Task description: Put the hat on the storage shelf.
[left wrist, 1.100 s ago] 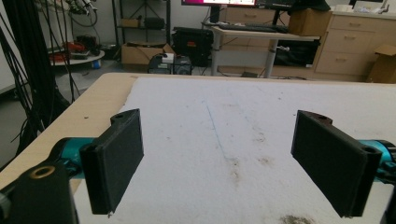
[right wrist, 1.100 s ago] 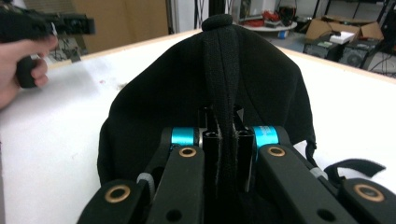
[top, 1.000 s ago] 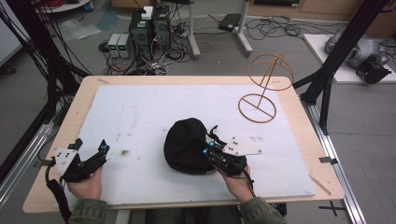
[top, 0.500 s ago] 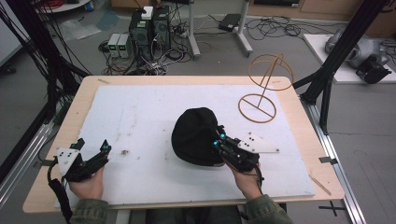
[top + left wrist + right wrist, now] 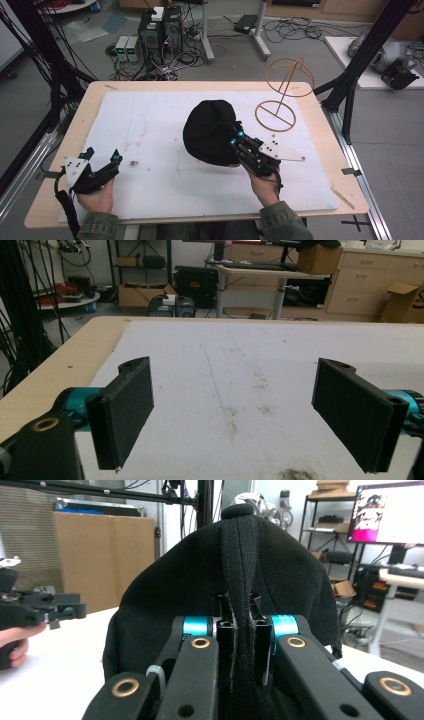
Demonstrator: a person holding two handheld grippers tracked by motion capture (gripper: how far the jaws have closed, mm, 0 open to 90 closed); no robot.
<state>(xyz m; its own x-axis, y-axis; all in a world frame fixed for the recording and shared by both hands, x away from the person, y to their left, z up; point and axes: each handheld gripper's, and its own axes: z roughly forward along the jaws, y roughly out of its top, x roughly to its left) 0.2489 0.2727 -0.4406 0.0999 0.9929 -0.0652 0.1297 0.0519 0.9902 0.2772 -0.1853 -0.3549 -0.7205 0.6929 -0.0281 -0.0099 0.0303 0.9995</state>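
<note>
Right gripper (image 5: 235,141) sits centre-right of the high view, jaws pinched on a fold of the black knitted fabric hat (image 5: 210,131). In the right gripper view the pads clamp a vertical ridge of the hat's edge (image 5: 241,630), so the rest of the cloth bulges out beyond the jaws. Hat is mid-frame over the white foam mat (image 5: 150,125), lower edge apparently off the mat. Pinching the rim rather than the crown likely keeps the opening free, handy if the hat is meant for the thin wooden ring-and-hoop stand (image 5: 285,95) in the upper right, well apart from the hat.

Left gripper (image 5: 102,165) rests low at lower left of the high view, jaws spread wide with nothing between them; left gripper view shows bare stained mat between the pads (image 5: 127,410). Looks parked, out of the way.
</note>
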